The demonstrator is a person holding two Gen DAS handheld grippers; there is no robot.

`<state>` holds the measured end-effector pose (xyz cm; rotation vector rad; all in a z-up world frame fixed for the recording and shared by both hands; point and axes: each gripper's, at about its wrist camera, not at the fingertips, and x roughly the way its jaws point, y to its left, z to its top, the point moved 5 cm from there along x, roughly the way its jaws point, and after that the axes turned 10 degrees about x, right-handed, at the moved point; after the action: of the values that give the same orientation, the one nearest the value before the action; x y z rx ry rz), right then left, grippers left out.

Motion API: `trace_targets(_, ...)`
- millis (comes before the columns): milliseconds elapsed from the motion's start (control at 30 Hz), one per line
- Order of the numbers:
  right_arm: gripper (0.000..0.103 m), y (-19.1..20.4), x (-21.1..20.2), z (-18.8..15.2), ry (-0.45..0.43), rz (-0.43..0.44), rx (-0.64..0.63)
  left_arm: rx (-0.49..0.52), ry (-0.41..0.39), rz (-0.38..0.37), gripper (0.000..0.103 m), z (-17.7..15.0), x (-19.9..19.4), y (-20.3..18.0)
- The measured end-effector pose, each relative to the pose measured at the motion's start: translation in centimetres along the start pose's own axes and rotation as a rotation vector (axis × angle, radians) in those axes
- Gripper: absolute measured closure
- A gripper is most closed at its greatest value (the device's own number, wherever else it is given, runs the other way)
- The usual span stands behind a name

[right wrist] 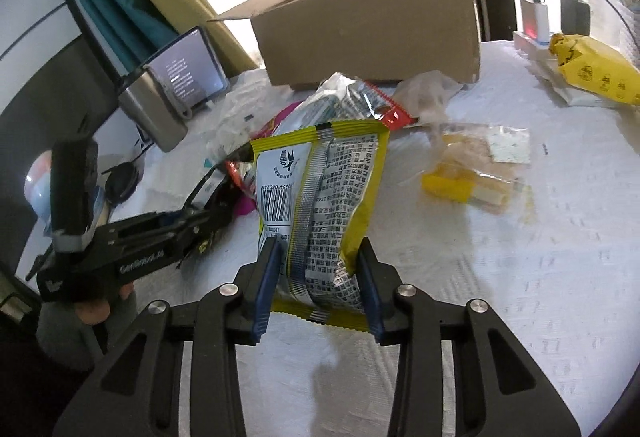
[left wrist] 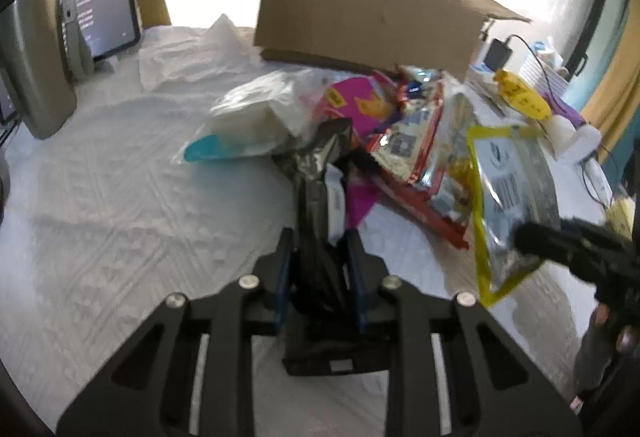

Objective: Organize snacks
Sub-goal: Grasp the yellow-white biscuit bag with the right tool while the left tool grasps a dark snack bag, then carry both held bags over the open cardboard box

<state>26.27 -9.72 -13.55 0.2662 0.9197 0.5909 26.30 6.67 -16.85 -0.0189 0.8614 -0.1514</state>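
Note:
My left gripper (left wrist: pixel 319 237) is shut on a dark silver foil snack bag (left wrist: pixel 320 165), held above the white cloth. My right gripper (right wrist: pixel 320 253) is shut on a yellow-edged silver snack bag (right wrist: pixel 320 205), printed back toward me; the same bag (left wrist: pixel 508 189) hangs at the right of the left wrist view. A pile of snacks (left wrist: pixel 400 129) in pink, red and clear wrappers lies in front of an open cardboard box (left wrist: pixel 368 17), which also shows in the right wrist view (right wrist: pixel 372 33). The left gripper shows in the right wrist view (right wrist: pixel 208 213), left of the yellow bag.
A tablet on a stand (left wrist: pixel 100 5) and a grey canister (left wrist: pixel 36 65) stand at the back left. A clear packet of yellow snacks (right wrist: pixel 472 173) lies right of the pile. A yellow bag (right wrist: pixel 592 69), chargers and cables (right wrist: pixel 536 17) sit at the back right.

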Motion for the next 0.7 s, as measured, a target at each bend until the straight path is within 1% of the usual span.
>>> trace_targets(267,0.063,-0.1,-1.5,0.7,-0.036,0.01,0.002,0.042,-0.043,-0.044,0.079,0.5,-2.6,-2.1)
trace_targets(467,0.063,-0.1,-2.4,1.4,-0.061,0.012,0.002,0.062,-0.095,-0.047,0.079,2.1,-4.3,-3.0)
trace_targets(700,0.063,0.0,-3.3,3.1,-0.09,0.012,0.001,0.074,-0.123,-0.052,0.079,3.7,-5.1,-3.1)
